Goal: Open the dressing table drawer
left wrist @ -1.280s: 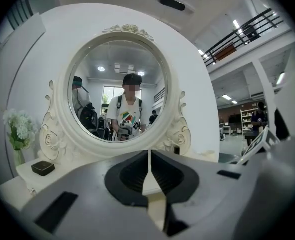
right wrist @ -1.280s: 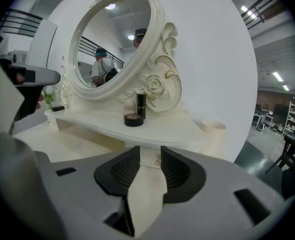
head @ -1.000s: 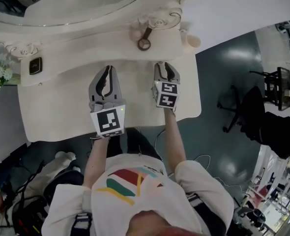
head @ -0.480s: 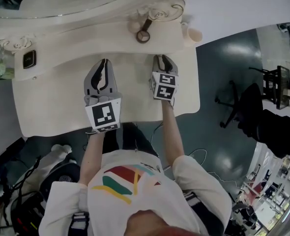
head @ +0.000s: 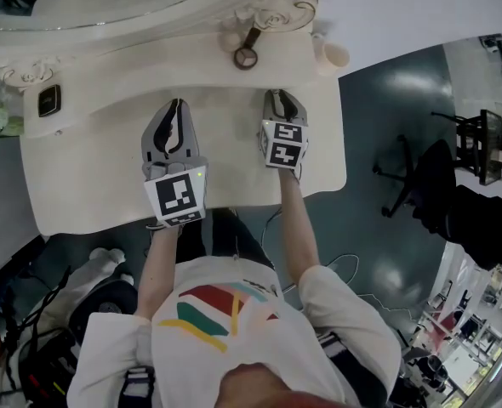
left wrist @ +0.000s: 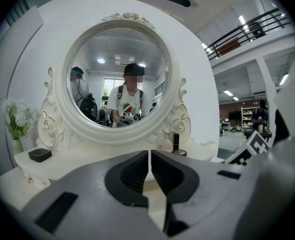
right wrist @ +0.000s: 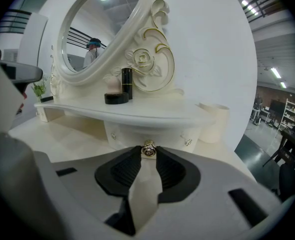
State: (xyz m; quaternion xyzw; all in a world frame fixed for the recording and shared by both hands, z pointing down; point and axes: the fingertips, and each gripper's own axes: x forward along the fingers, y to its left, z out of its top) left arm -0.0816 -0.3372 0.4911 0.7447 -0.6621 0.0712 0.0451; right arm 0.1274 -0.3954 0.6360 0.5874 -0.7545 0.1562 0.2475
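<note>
Under the mirror shelf of the cream worktop (head: 89, 185), the small drawer (right wrist: 130, 134) sat closed. My right tool (right wrist: 148, 155) had just been closing, its tips touching both sides of the drawer's brass knob (right wrist: 148, 148). My left tool (left wrist: 150, 155) hovered alongside, jaws nearly together, empty. A beige cup (right wrist: 215, 121) stood nearby, contents unseen.
</note>
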